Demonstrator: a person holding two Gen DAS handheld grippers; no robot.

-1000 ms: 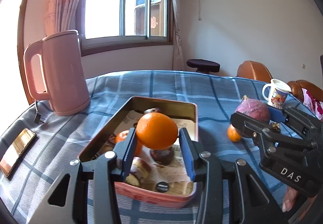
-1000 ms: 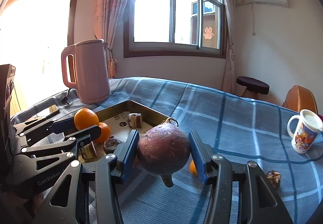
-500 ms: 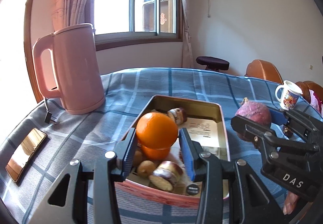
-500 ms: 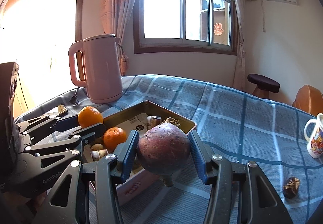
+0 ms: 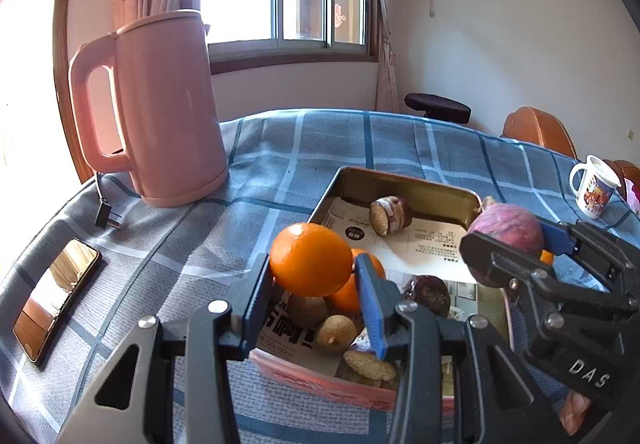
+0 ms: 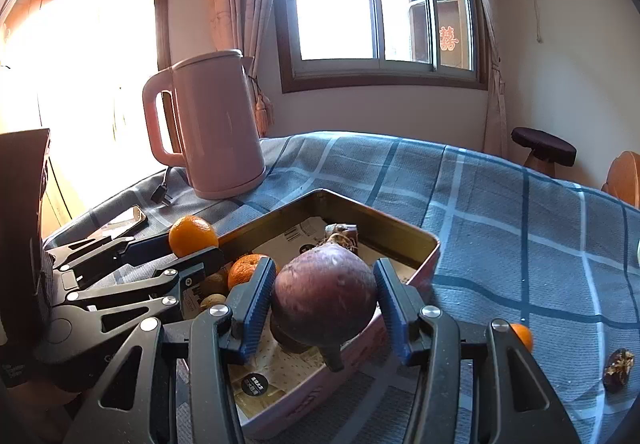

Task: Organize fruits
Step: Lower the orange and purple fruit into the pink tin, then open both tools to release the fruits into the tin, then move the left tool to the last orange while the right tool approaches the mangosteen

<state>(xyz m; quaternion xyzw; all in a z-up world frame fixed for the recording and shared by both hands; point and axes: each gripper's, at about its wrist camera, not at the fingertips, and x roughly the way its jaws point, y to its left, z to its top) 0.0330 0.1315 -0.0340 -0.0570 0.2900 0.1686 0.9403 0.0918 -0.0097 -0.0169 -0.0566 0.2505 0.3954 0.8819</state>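
My left gripper (image 5: 312,284) is shut on an orange (image 5: 311,259), held above the near left corner of a rectangular tin tray (image 5: 404,184). My right gripper (image 6: 324,298) is shut on a round purple fruit (image 6: 325,298) with a stem, hovering over the tray's (image 6: 400,230) right side. That purple fruit (image 5: 506,228) and right gripper (image 5: 520,240) show at the right of the left wrist view. The left gripper (image 6: 192,250) and its orange (image 6: 193,235) appear at the left of the right wrist view. Inside the tray lie another orange (image 5: 352,290), small brown fruits (image 5: 335,333) and paper.
A pink kettle (image 5: 164,112) with a loose plug (image 5: 108,214) stands left of the tray. A phone (image 5: 56,300) lies near the table's left edge. A mug (image 5: 596,186) sits far right. A small orange (image 6: 522,336) and a dried brown fruit (image 6: 618,364) lie on the blue checked cloth.
Both grippers have travelled leftward over the table with their fruits, ending above the tray. The kettle now looms nearer. Neither grip has changed.
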